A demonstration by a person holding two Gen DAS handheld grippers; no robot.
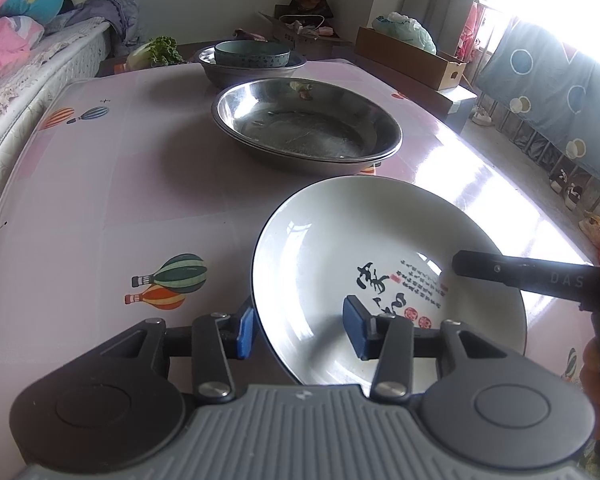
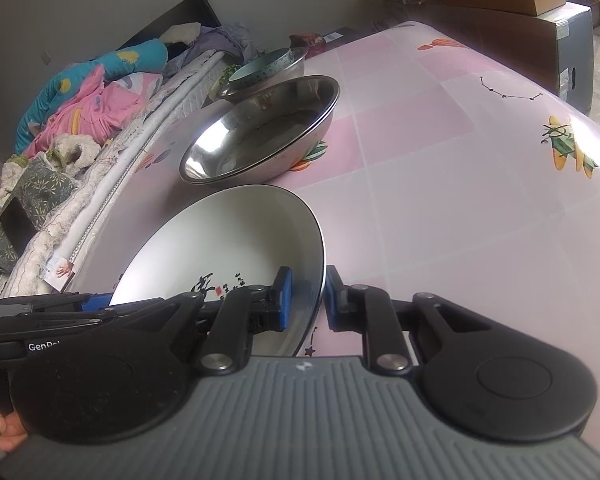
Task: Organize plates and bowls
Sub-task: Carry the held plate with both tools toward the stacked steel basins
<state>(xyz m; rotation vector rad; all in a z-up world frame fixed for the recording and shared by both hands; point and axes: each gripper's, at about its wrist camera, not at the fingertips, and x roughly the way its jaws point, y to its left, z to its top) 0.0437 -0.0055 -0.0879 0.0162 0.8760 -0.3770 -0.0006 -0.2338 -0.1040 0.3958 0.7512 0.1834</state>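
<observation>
The left gripper [image 1: 304, 330], at the bottom of the left wrist view, stands open astride the near-left rim of a white plate [image 1: 380, 264]: one blue pad sits outside the rim, the other over the plate's inside, and neither presses on it. The right gripper [image 2: 307, 298], at the bottom centre of the right wrist view, is closed on the plate's [image 2: 228, 240] right edge, one blue pad inside the rim and the other outside, with the rim pinched between them. In the left wrist view that same gripper [image 1: 460, 266] shows as a dark arm reaching in from the right edge of the frame over the plate. The plate has a dark rim and black writing with red seals painted on its inside, and it looks tilted up toward its right side, above a pink tablecloth [image 1: 140, 184] printed with hot-air balloons. Above the plate in the frame, near the middle, rest two nested steel basins [image 1: 306, 128]. Further up, another steel basin [image 1: 252, 66] holds a pale green bowl [image 1: 252, 54]. A bed with bright bedding [image 1: 16, 32] fills the upper left, and a cardboard box [image 1: 412, 56] lies at the upper right.
</observation>
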